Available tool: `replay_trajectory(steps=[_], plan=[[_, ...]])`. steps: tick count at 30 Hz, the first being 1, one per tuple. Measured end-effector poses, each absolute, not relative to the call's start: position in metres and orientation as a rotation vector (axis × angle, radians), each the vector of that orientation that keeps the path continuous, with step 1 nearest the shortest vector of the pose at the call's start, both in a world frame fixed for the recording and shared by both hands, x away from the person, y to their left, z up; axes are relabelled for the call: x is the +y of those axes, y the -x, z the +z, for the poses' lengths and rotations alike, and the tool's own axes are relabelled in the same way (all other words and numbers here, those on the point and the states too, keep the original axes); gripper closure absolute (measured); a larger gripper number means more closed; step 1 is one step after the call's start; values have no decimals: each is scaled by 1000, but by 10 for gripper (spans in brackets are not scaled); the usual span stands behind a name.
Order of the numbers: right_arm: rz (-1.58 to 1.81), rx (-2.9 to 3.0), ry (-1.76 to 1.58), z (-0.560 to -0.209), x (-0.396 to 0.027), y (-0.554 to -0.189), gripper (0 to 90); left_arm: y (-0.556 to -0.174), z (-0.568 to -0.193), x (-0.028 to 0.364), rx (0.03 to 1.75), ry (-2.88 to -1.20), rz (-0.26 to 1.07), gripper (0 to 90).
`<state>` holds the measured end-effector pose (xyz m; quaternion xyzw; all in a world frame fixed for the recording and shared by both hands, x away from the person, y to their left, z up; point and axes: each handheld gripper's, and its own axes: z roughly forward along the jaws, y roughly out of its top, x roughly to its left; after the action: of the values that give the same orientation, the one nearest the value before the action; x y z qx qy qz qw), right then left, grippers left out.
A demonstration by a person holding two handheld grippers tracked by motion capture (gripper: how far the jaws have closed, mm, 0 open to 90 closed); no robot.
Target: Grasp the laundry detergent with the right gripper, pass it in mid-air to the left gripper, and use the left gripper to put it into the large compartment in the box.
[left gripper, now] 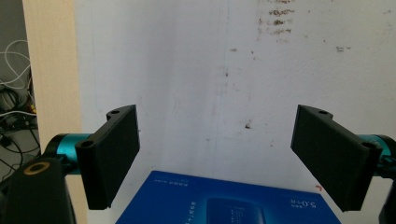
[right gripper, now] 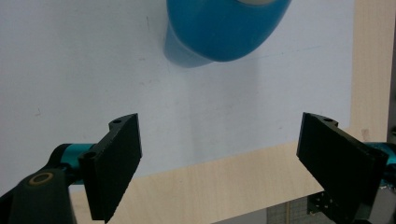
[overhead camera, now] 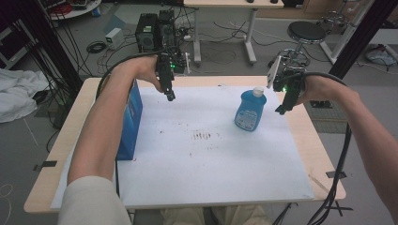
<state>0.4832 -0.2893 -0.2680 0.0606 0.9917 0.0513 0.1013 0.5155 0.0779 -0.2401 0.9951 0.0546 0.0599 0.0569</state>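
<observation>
Two grippers are in my hands above the white sheet (overhead camera: 206,154) that covers the table (overhead camera: 324,154). My left gripper (overhead camera: 170,96) hangs over the far left part of the sheet with its jaws spread wide and nothing between them; in the left gripper view (left gripper: 215,154) only stained paper lies in the gap. My right gripper (overhead camera: 280,110) is just beside the blue bottle (overhead camera: 250,110), on its right, not touching it. Its jaws also stand wide apart and grip nothing; the right gripper view (right gripper: 219,154) shows bare sheet and the table edge between them.

The bottle stands upright on the right half of the sheet, white cap up. In the right gripper view it is cut off at the top edge, so only its rounded blue body (right gripper: 224,28) shows. The blue box (overhead camera: 130,119) stands on edge at the left border of the sheet, largely hidden behind my left forearm; the left gripper view catches only one printed face (left gripper: 229,200), the print too small to read.
</observation>
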Motion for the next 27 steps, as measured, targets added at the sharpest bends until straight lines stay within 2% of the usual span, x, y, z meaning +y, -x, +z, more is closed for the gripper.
replay_trajectory(steps=[27], plan=[[412, 2878, -521, -301, -271, -481, 132, -516, -244, 88, 184, -3002, 197, 156]])
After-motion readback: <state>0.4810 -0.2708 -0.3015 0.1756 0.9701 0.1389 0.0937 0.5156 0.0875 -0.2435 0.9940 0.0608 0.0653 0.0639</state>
